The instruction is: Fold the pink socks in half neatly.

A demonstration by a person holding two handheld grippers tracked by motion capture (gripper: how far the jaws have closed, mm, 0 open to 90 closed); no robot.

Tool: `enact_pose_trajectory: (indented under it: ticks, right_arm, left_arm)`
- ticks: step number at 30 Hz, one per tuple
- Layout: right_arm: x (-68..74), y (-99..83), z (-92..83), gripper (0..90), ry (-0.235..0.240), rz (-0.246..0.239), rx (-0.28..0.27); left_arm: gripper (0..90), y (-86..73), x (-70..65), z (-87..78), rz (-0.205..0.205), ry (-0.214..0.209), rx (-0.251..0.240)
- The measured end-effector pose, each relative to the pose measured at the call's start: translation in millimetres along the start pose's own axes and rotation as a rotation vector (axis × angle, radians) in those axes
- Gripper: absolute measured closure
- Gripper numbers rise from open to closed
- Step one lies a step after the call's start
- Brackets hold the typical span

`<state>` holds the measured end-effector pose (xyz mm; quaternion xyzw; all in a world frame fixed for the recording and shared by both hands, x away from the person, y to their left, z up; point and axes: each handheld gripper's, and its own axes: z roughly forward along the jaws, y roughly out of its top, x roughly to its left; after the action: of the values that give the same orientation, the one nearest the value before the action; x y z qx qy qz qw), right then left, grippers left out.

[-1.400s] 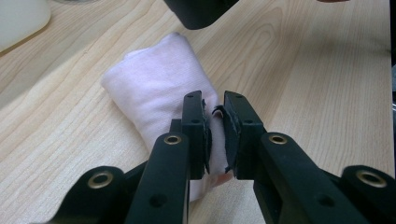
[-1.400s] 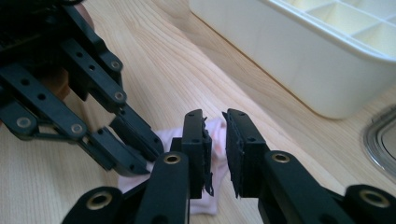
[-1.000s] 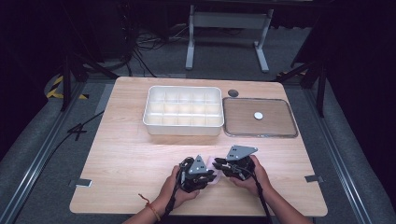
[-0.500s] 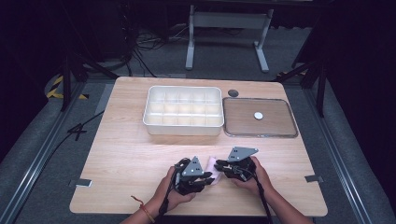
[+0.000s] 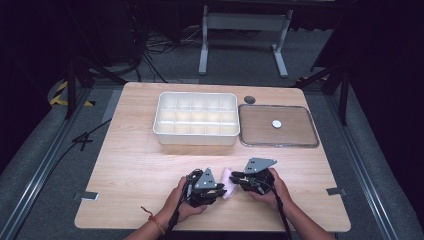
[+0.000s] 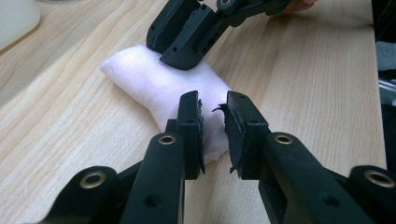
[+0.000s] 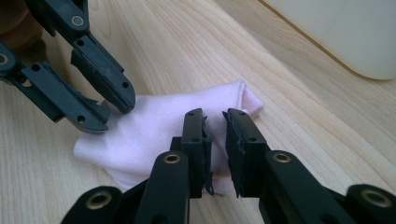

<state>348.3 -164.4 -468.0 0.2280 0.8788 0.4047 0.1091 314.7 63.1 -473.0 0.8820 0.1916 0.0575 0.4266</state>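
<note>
- Nearest, both grippers sat low at the front edge of the table (image 5: 125, 165), each in one of the person's hands, meeting over a small white cloth (image 5: 231, 181).
- Compared with a second before, the left gripper (image 5: 220, 189) had turned so its grey three-cornered plate faced up; the right gripper (image 5: 239, 178) had kept its place.
- Left gripper (image 6: 214, 122): jaws nearly together, clenched on a fold at one end of the cloth (image 6: 163, 88), which bunched between the pads.
- Right gripper (image 7: 215, 140): jaws nearly together, pinching the cloth (image 7: 159, 126) at its near edge; the left gripper (image 7: 112, 107) showed at the far end of the same cloth.
- Cloth: soft, faintly pinkish white, folded into a small rumpled pad, lying flat on the wood between the two grippers.
- Table: pale wood with visible straight grain.
- Farther back, a white plastic organiser box (image 5: 196, 118) with a grid of small compartments; I could not tell what they held.
- Just beside it to the right, a shallow metal-rimmed tray (image 5: 300, 142) with rounded corners, holding one small white disc (image 5: 276, 123).
- Behind the tray, a small dark round piece (image 5: 249, 99) lay on the table.
</note>
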Motion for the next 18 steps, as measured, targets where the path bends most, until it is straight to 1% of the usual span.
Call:
enact_pose_trajectory:
  ticks: [3,4,6,10,12,14,17,18]
  right_arm:
    - [0.5,0.2,0.2,77.6,-0.006,-0.003,0.000]
    - [0.5,0.2,0.3,77.4,-0.010,-0.005,-0.001]
    - [0.2,0.5,0.2,76.8,-0.014,-0.009,-0.002]
    - [0.4,1.8,0.1,76.4,-0.031,-0.009,0.004]
    - [0.3,2.0,0.0,76.5,-0.033,-0.009,0.005]
    - [-0.8,3.1,-1.0,77.9,-0.049,-0.022,0.005]
    - [-4.3,3.2,-4.4,79.5,-0.071,-0.013,0.000]
    - [-4.6,2.8,-5.3,79.8,-0.069,0.001,-0.001]
  left_arm:
    - [76.4,-1.9,-4.1,1.8,0.024,0.019,0.004]
    - [76.4,-1.1,-5.6,2.1,0.049,0.033,0.010]
    - [76.5,-1.6,-5.9,2.6,0.048,0.035,0.006]
    - [76.5,-1.7,-8.4,2.9,0.078,0.053,0.016]
    - [76.5,-1.7,-8.8,3.3,0.078,0.055,0.012]
    - [76.5,-1.6,-9.4,3.4,0.077,0.056,0.014]
    - [76.5,-1.5,-9.6,3.6,0.080,0.059,0.014]
    - [76.5,-1.5,-9.6,3.6,0.081,0.060,0.015]
